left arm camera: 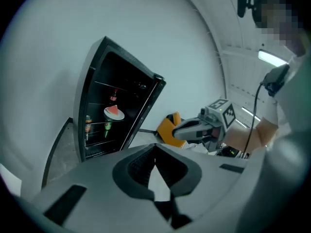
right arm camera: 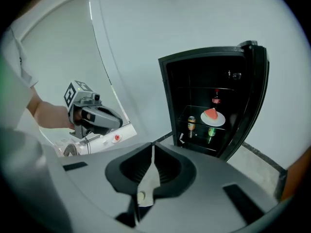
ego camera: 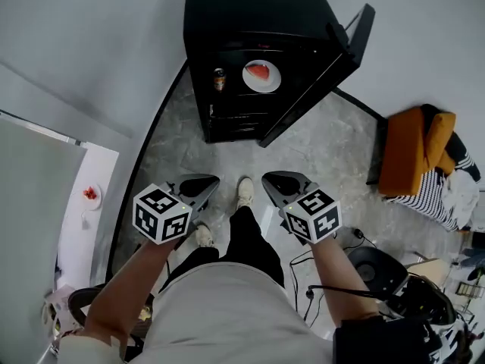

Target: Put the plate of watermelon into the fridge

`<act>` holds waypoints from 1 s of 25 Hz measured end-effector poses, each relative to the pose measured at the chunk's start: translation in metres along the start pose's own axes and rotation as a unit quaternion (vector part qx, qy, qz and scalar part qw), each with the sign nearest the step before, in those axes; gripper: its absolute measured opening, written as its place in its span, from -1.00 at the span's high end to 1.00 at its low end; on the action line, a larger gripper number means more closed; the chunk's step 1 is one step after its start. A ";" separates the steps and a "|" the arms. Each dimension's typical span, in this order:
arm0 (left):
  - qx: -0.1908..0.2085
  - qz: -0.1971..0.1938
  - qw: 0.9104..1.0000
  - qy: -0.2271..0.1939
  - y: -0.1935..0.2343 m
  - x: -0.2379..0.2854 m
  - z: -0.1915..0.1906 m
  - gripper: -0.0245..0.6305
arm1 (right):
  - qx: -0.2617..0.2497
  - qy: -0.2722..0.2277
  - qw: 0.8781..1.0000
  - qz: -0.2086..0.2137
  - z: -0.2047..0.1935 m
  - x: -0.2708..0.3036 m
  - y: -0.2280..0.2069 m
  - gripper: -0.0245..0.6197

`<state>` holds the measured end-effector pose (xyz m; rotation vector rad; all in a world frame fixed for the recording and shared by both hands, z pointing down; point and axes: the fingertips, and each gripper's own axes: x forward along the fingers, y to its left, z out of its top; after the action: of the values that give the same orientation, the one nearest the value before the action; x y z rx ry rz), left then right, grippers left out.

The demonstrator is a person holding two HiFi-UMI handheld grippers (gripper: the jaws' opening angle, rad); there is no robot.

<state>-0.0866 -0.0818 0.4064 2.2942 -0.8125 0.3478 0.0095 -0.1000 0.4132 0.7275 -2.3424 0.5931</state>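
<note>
Print on the can in the fridge is illegible.

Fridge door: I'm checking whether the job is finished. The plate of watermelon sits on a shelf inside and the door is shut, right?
No: the door stands open, as the head view shows. The plate of watermelon does sit on a shelf inside the fridge.
</note>
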 end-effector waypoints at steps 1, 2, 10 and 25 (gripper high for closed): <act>0.008 -0.004 1.000 -0.003 -0.011 -0.016 -0.007 0.89 | -0.002 -0.002 1.000 0.000 -0.002 -0.004 0.017 0.84; 0.016 -0.009 1.000 -0.006 -0.021 -0.032 -0.013 0.89 | -0.006 -0.004 1.000 0.001 -0.004 -0.008 0.035 0.84; 0.026 -0.046 0.998 -0.027 -0.072 -0.096 -0.031 0.89 | -0.016 -0.022 1.000 0.013 -0.011 -0.034 0.109 0.85; 0.050 -0.052 0.997 -0.030 -0.105 -0.150 -0.063 0.89 | -0.038 -0.021 0.999 0.014 -0.027 -0.051 0.176 0.88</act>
<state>-0.1370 0.0906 0.3339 2.4395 -0.7152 0.2795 -0.0547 0.0653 0.3585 0.6798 -2.4030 0.5028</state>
